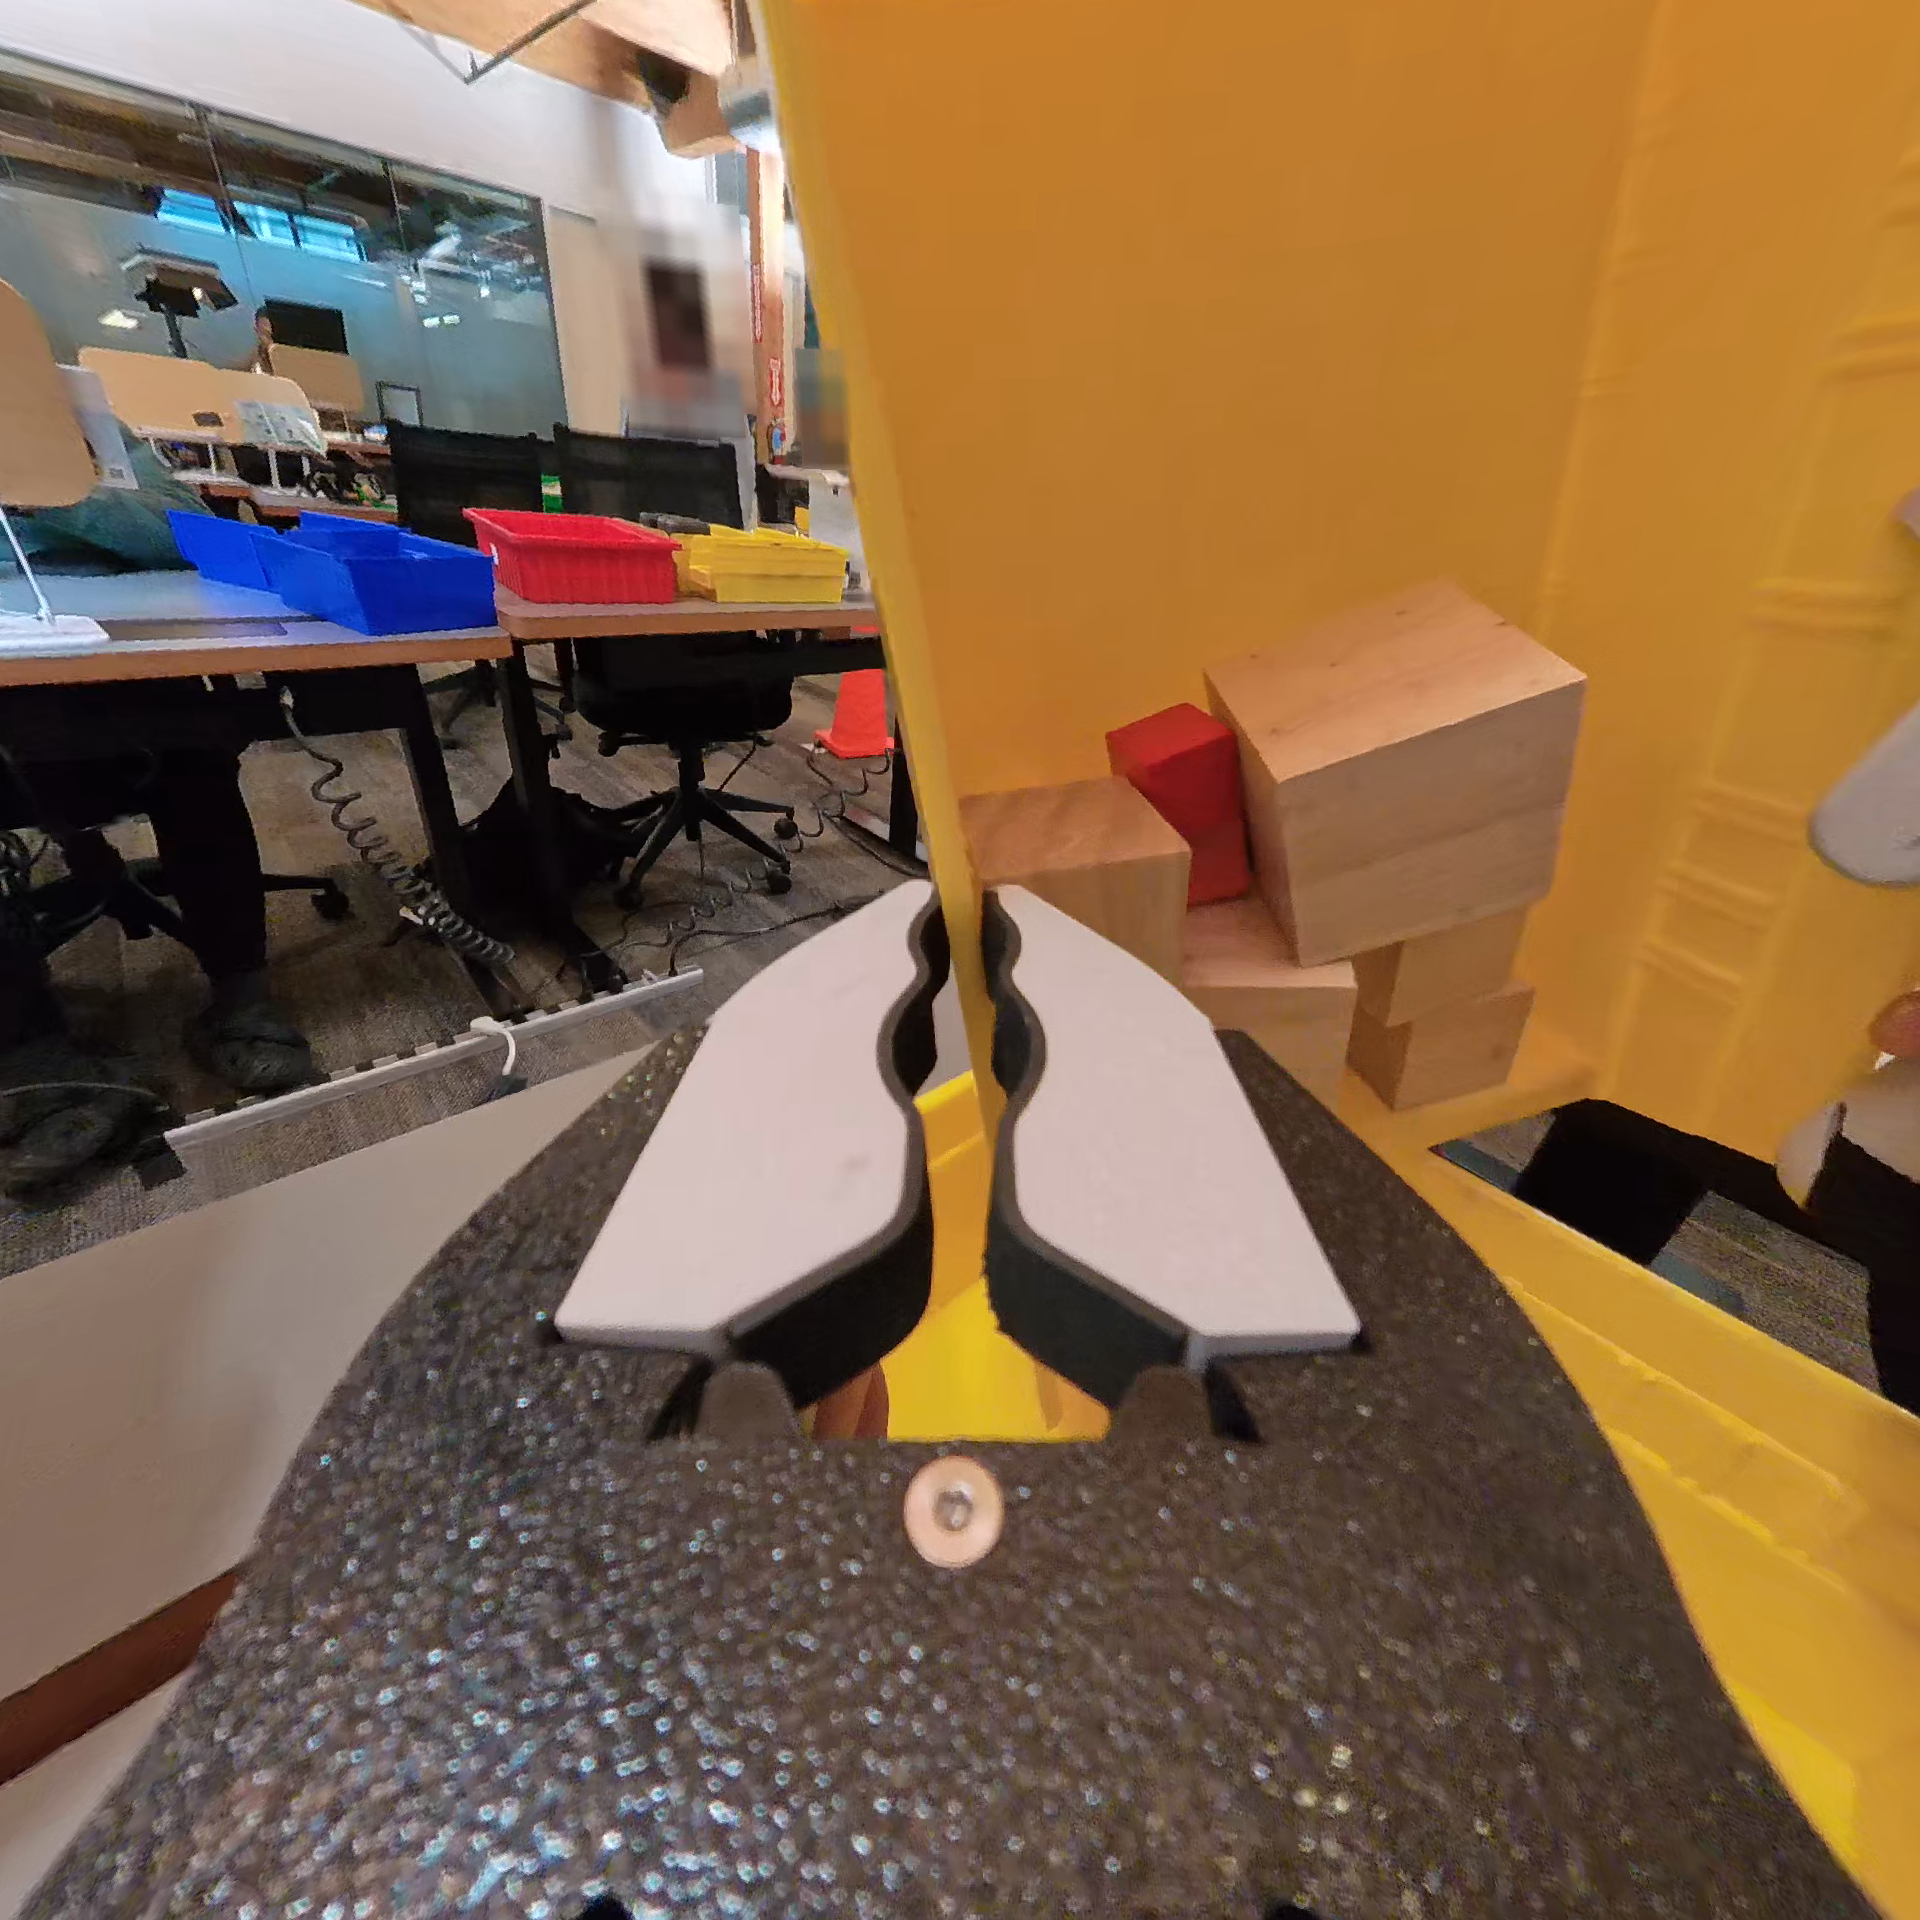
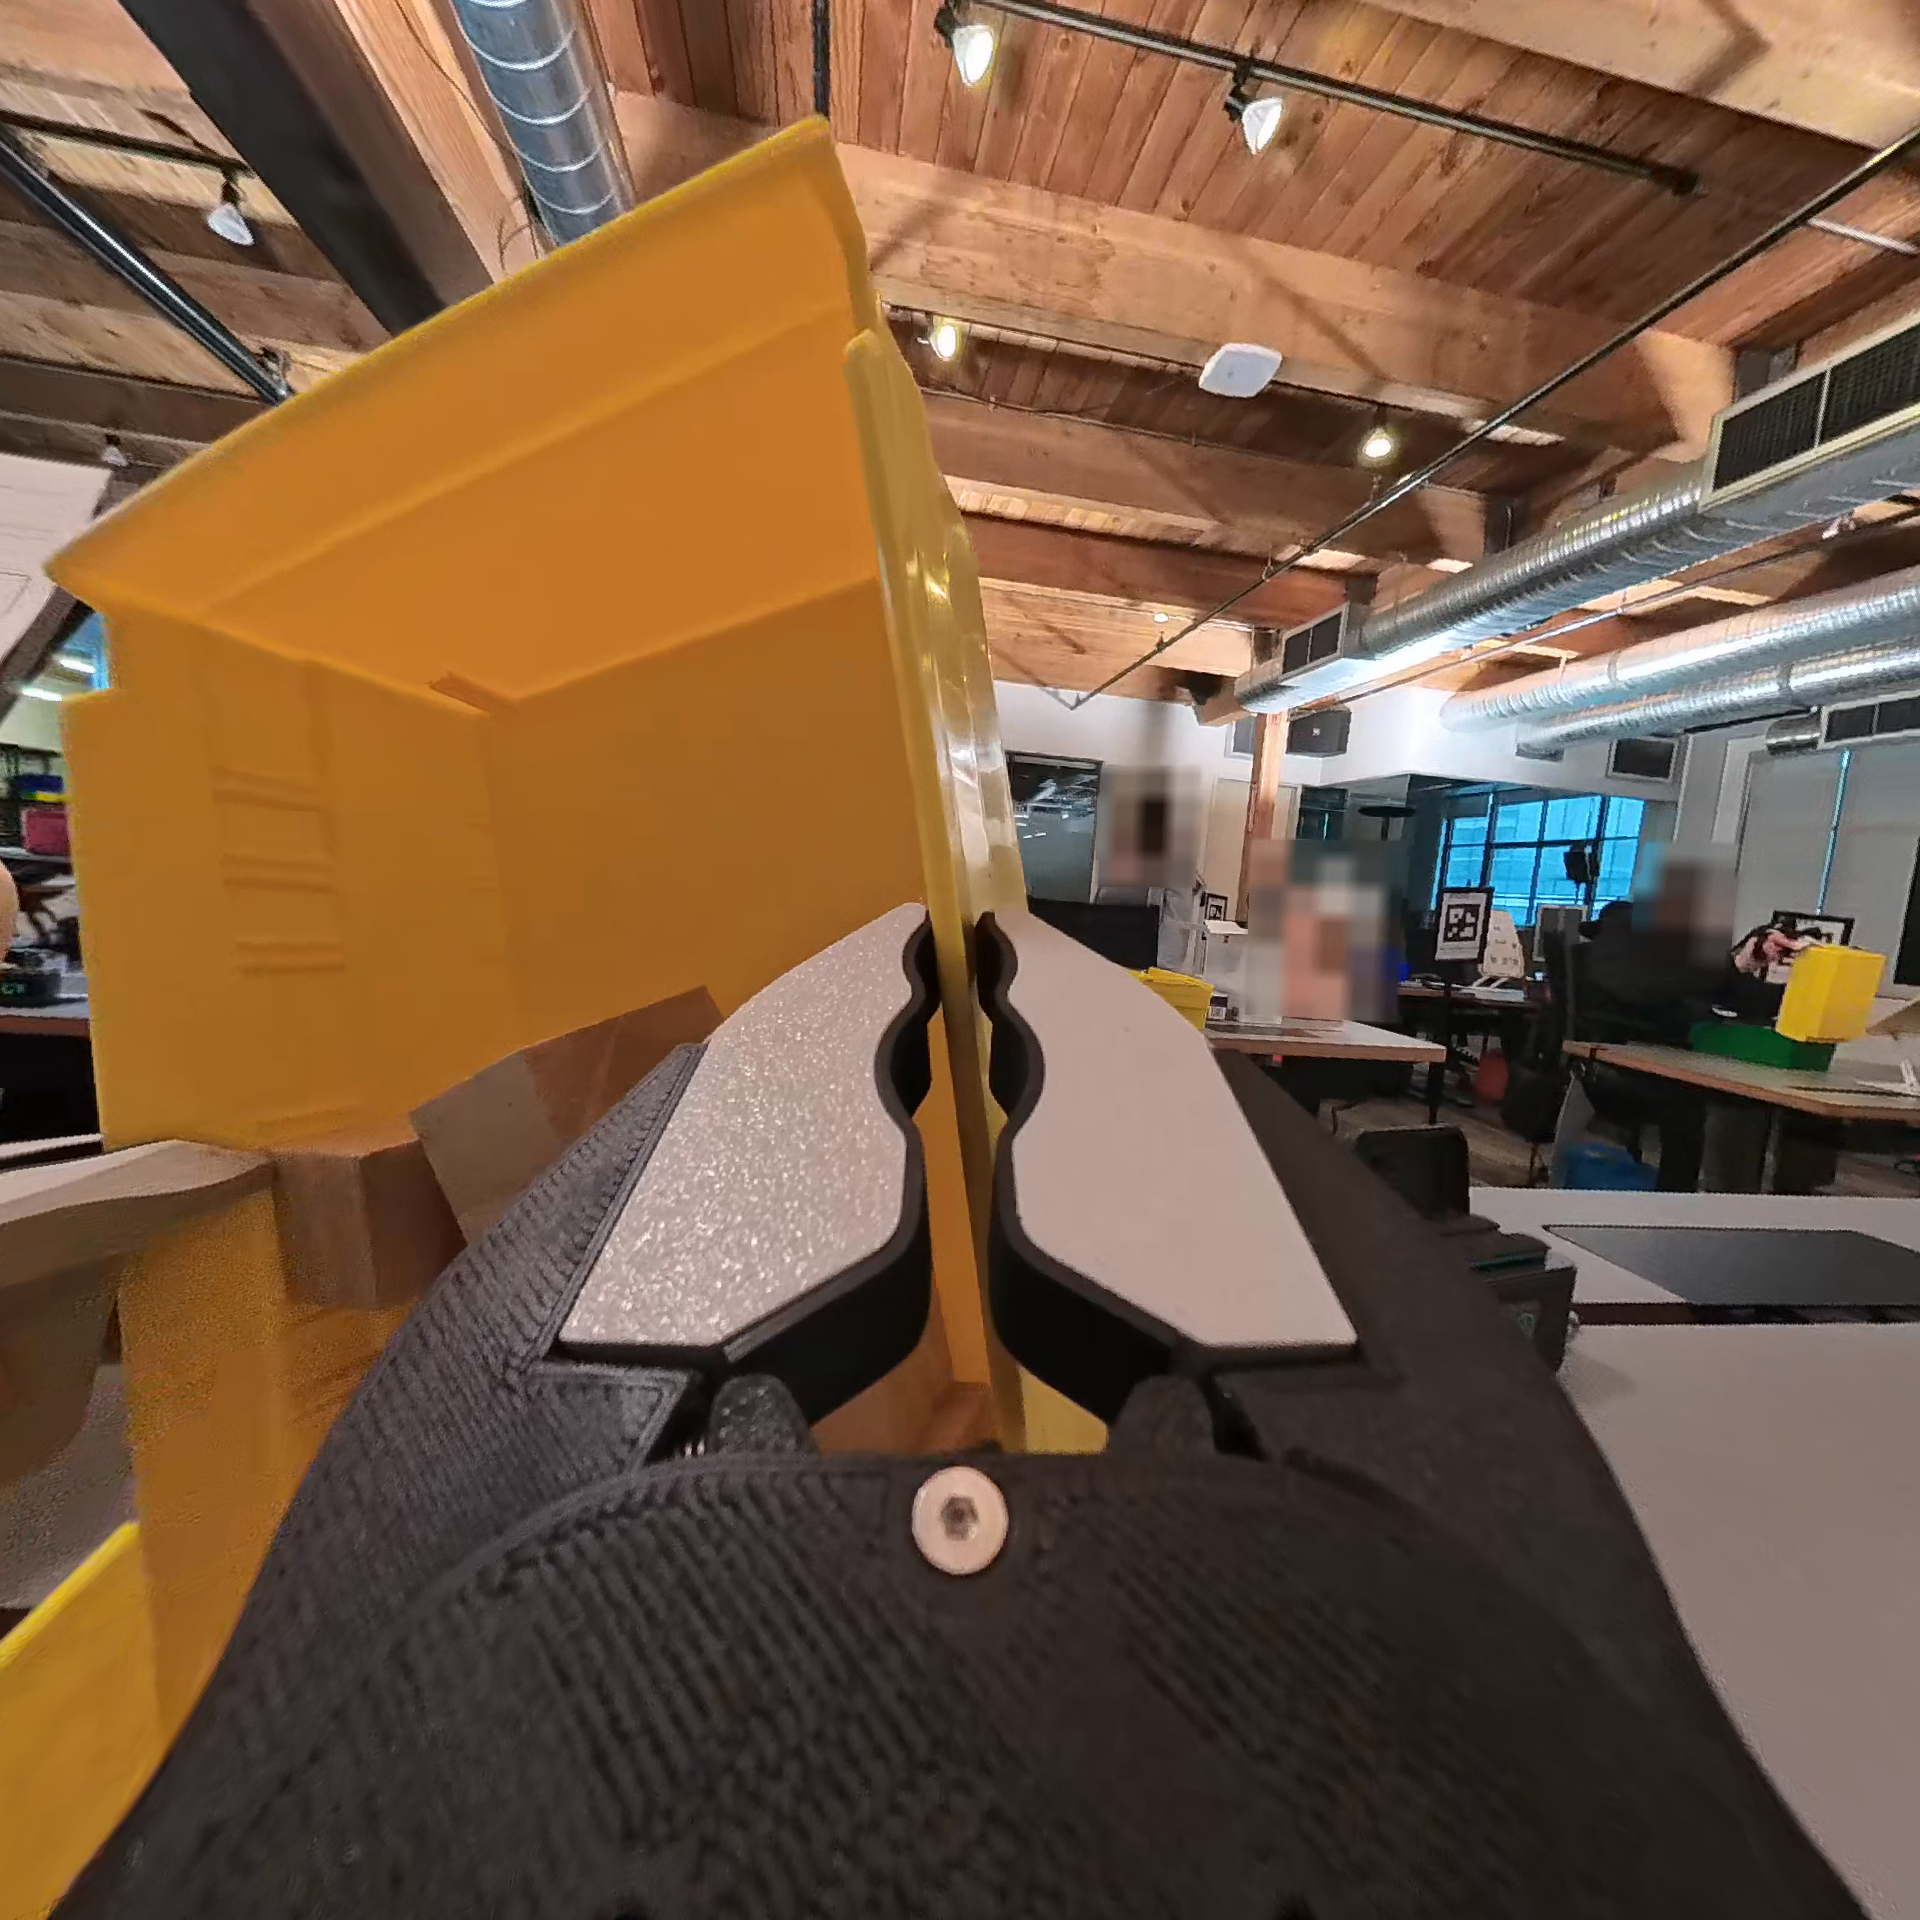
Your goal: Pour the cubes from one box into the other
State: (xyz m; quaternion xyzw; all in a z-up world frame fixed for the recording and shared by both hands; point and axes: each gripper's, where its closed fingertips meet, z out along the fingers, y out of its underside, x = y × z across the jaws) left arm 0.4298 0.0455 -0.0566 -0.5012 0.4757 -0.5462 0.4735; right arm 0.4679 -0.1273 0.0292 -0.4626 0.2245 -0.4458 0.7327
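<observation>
Here, a yellow box [image 1: 1195,364] is held tipped up on end by both grippers. The left gripper [image 1: 963,920] is clamped on one thin side wall of the box, with a finger on either face of that wall. The right gripper [image 2: 958,935] is likewise closed on a side wall of the yellow box [image 2: 665,790], the wall edge pinched between its two fingers.

Inside the box, the cubes are seen gathered at the lowest end. Several plain wooden cubes [image 1: 1397,769] are piled against one another there, and a smaller red cube [image 1: 1184,774] is wedged between two of them. In the right wrist view only a couple of wooden cubes [image 2: 582,1081] are visible, partly hidden behind the gripper.

Below the tipped box, part of a second yellow box [image 1: 1662,1455] is seen, its rim running under the piled cubes. Its contents cannot be told.

On desks in the background, blue bins [image 1: 364,571], a red bin [image 1: 571,556] and stacked yellow bins [image 1: 764,566] are set side by side.
</observation>
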